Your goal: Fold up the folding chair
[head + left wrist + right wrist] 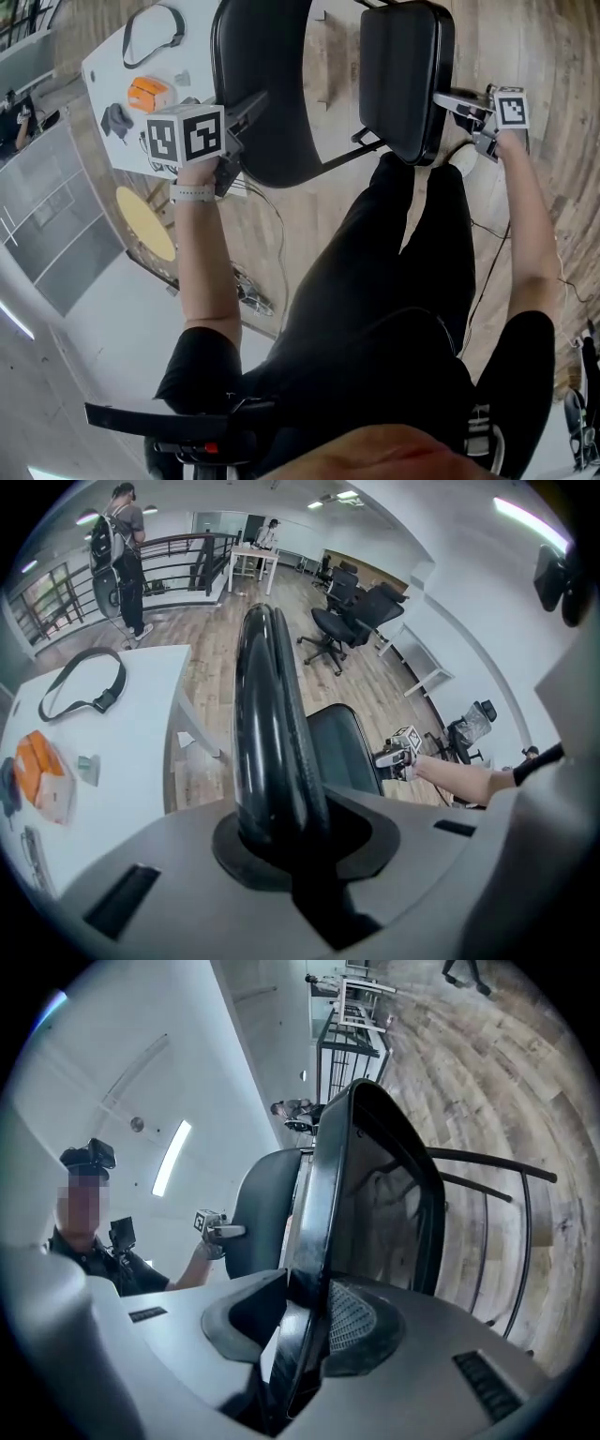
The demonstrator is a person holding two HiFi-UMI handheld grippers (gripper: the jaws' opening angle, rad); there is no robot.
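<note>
Here's the black folding chair (281, 150), right in front of the person's black-trousered legs (403, 253) over the pale wooden floor (281, 225), with one claw on each half. The left gripper (242, 117) pinches the rim of the rounded black padded panel (262, 66), which I take for the backrest. Its jaws are only narrowly apart, clamped on that thick glossy edge. On the other side, the right gripper (455, 101) bites the edge of the squarish black padded panel (403, 75), likely the seat. Its jaws are drawn in close with the thin rim between the pads. Why a grip on each side? To my eye it gives leverage to swing the two panels together. They face each other with a gap between them, so the fold looks partway done. The white table (103, 66) sits off to the left, uninvolved.
</note>
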